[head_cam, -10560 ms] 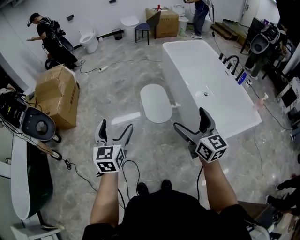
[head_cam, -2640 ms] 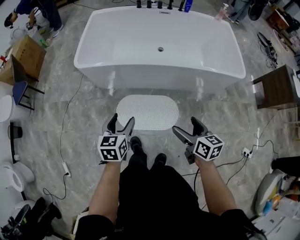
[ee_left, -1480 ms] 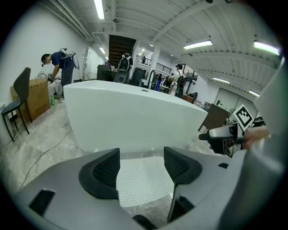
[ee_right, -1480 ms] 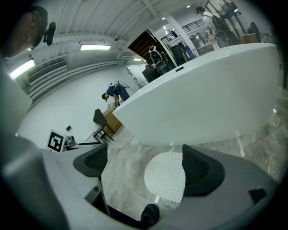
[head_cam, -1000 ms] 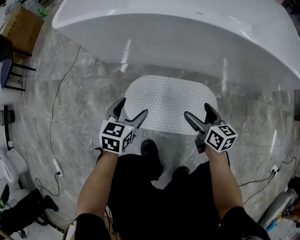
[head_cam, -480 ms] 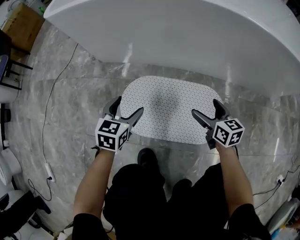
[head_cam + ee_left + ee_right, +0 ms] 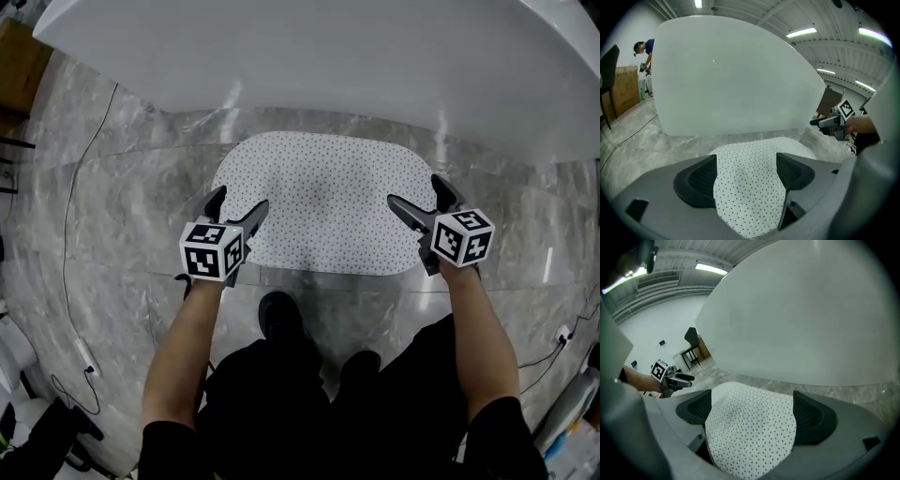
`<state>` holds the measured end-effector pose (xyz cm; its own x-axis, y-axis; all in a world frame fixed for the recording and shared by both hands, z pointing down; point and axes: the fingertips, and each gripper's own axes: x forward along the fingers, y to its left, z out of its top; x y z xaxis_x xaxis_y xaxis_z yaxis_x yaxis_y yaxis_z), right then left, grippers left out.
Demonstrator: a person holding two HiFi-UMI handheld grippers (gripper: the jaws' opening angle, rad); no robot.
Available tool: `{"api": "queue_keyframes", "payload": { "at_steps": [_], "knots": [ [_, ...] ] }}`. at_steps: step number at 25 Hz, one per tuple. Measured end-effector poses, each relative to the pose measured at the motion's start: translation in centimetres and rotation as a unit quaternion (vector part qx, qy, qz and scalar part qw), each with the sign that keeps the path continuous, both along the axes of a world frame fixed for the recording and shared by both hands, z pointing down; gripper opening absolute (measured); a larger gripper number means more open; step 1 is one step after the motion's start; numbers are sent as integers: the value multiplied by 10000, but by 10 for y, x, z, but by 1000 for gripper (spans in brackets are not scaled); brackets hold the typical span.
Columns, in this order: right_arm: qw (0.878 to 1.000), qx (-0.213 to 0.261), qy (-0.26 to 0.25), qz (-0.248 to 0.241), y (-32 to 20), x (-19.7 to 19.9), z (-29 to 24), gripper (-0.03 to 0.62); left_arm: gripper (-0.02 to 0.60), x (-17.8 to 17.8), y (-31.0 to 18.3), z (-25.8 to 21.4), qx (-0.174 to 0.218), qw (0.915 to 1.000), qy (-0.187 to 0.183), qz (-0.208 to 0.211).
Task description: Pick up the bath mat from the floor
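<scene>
On the grey marble floor point(image 7: 112, 216), right in front of the white bathtub point(image 7: 328, 56), the bath mat point(image 7: 319, 202) lies flat. It's a white oval w/ small dark dots, long side parallel to the tub wall, w/ a strip of bare floor between them. From the head view I've got the left gripper point(image 7: 240, 199) at the mat's left end, near the closer edge, and the right gripper point(image 7: 414, 190) at the mat's right end. Both point fwd toward the tub.

Left gripper view: jaws stand wide apart and the ribbed pads point(image 7: 696, 180) have nothing pinched. The dotted mat shows thru the gap and runs on ahead to the tub. Can't tell whether the jaw tips touch the mat or sit just above it. The other gripper shows at the right of this view, over the mat's far end.

Right gripper view: same story. Jaws are wide, pads point(image 7: 811, 416) bare, and the mat fills the gap between them, w/ the tub wall looming above.

Head view also shows both forearms reaching out from the bottom and a dark shoe point(image 7: 279, 314) on the floor just short of the mat's near edge. A thin cable point(image 7: 80, 216) trails across the floor well left of the mat.
</scene>
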<state>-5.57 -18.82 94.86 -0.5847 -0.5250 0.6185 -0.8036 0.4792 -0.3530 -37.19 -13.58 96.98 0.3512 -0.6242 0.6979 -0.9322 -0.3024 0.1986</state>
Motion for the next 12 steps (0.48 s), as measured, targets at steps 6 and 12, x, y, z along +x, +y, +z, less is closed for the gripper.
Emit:
{"api": "queue_keyframes", "payload": {
  "at_steps": [6,12],
  "knots": [
    [9984,-512,210,-95,4,6,42,535,399,5,10,34,-284,9995,-87,131],
    [9935,-904,657,190,13,35,106,537,407,1,18,77,-726,9961,-332,371]
  ]
}}
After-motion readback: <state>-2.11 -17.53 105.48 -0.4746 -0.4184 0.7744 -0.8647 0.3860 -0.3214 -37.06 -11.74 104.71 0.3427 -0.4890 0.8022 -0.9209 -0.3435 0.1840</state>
